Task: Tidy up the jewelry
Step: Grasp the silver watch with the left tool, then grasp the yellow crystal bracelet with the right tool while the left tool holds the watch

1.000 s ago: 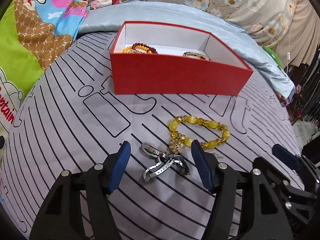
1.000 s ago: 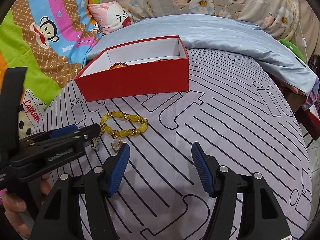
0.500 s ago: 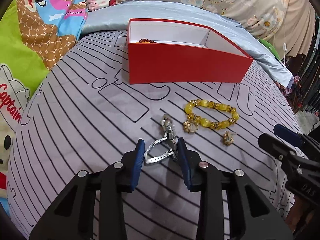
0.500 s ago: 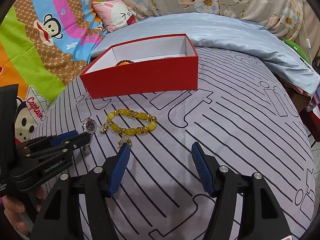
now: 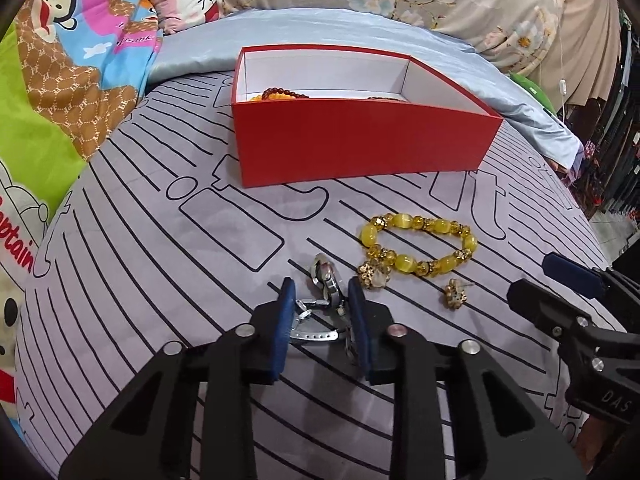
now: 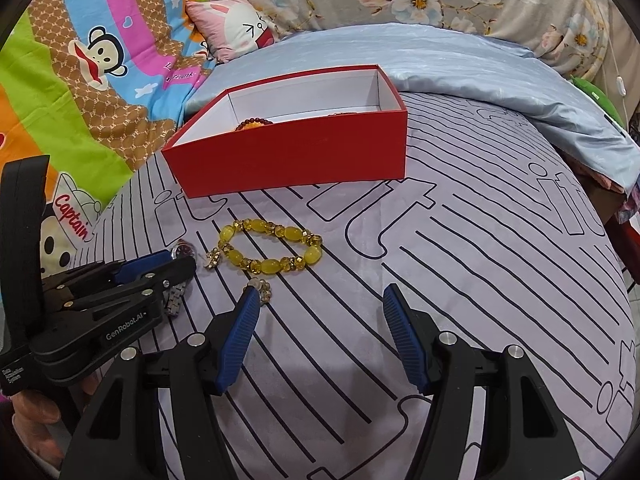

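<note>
The left gripper (image 5: 322, 300) has narrowed its fingers around the metal watch (image 5: 326, 300) since a second ago, when they stood wide; they now pinch its band on the bed (image 5: 160, 280). The right gripper (image 6: 320, 316) stays spread, holding nothing. Just beyond lie the earring (image 5: 454, 294) and yellow bracelet (image 5: 424, 248). Farther off, the red box (image 5: 360, 148) already holds other bracelets, so the watch looks ready to lift over.

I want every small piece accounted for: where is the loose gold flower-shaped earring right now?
In the left wrist view the gold flower-shaped earring lies on the striped grey bedspread, right of the left gripper, just below the yellow beaded bracelet.
</note>
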